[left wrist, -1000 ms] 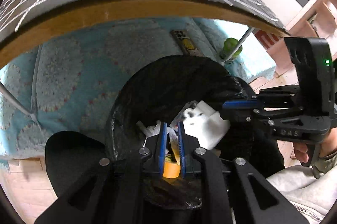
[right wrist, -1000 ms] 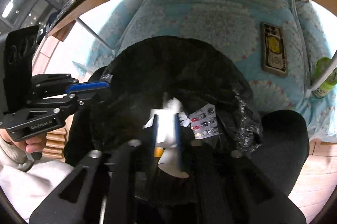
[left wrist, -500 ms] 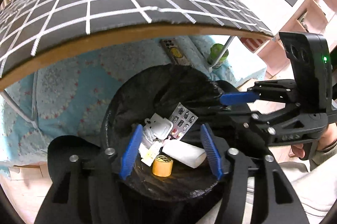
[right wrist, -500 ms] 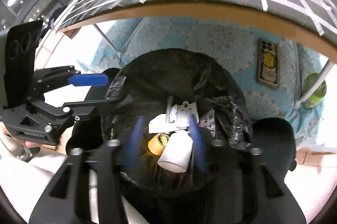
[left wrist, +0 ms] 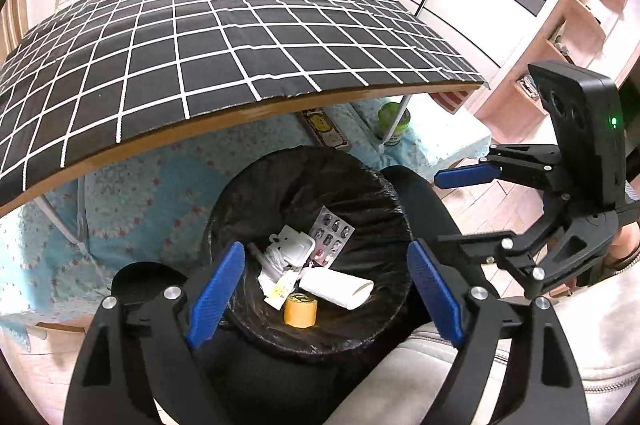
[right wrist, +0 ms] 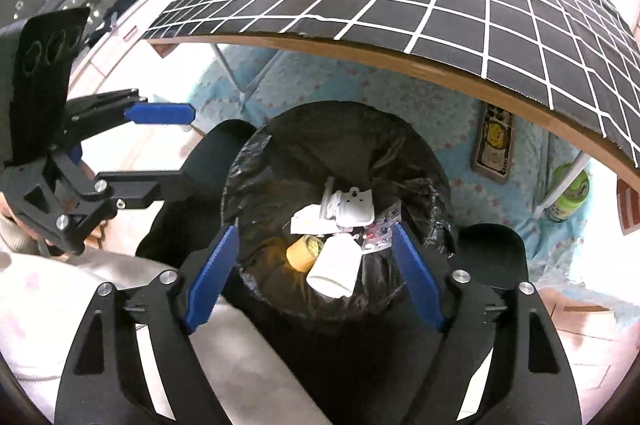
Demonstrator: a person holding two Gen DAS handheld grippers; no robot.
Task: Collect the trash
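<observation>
left gripper (left wrist: 326, 291): jaws opening wide, nothing held | right gripper (right wrist: 316, 275): same, empty | trash: tape roll (left wrist: 300, 310), white cup (left wrist: 337, 289), blister pack (left wrist: 331, 236) in bin (left wrist: 384, 185) under desk (left wrist: 160, 73) near edge | risk: grippers close together; could clash, or snag the bin liner

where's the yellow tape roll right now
In both wrist views the yellow tape roll lies in the black bin, touching the white cup.

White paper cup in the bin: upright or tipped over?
Tipped over. The white paper cup lies on its side on the bin's trash, open mouth sideways, beside the yellow tape roll.
</observation>
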